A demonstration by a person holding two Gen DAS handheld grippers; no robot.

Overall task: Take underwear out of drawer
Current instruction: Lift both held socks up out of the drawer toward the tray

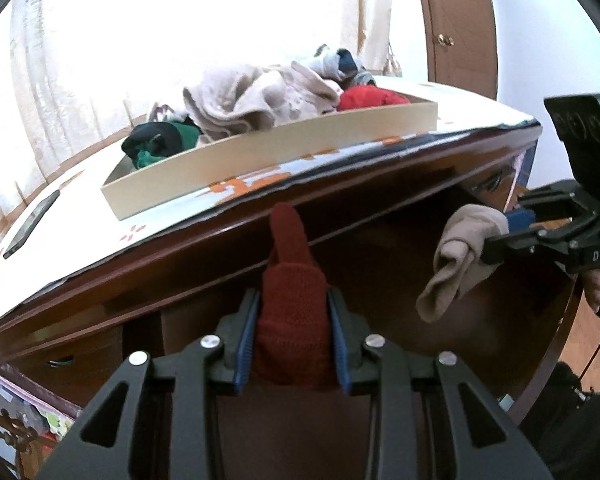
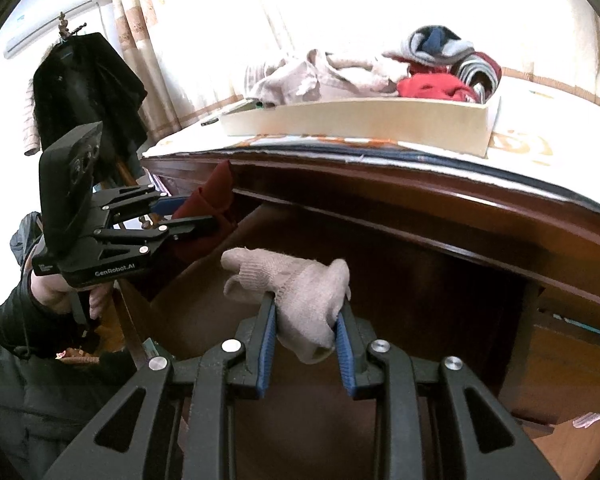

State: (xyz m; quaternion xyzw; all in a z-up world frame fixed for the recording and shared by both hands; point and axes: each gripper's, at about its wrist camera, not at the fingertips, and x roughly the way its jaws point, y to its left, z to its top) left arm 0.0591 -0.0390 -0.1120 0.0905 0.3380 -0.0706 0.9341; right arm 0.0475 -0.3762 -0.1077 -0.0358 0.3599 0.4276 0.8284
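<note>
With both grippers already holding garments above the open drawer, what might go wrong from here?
1. The beige garment is pinched near one end by the right gripper; its loose end droops and might snag the dresser edge.
2. The tray on top is already heaped with clothes, so added pieces may spill.
3. The left gripper holds the dark red garment close beside the right, so they could bump.

The tray [image 1: 260, 168] sits on the dresser top [image 1: 380, 148], behind its front edge; clothes [image 1: 260, 96] lie piled in the tray; a phone [image 1: 32, 224] lies on the top at 9 o'clock of the tray; the open drawer [image 1: 380, 280] lies below the top.
</note>
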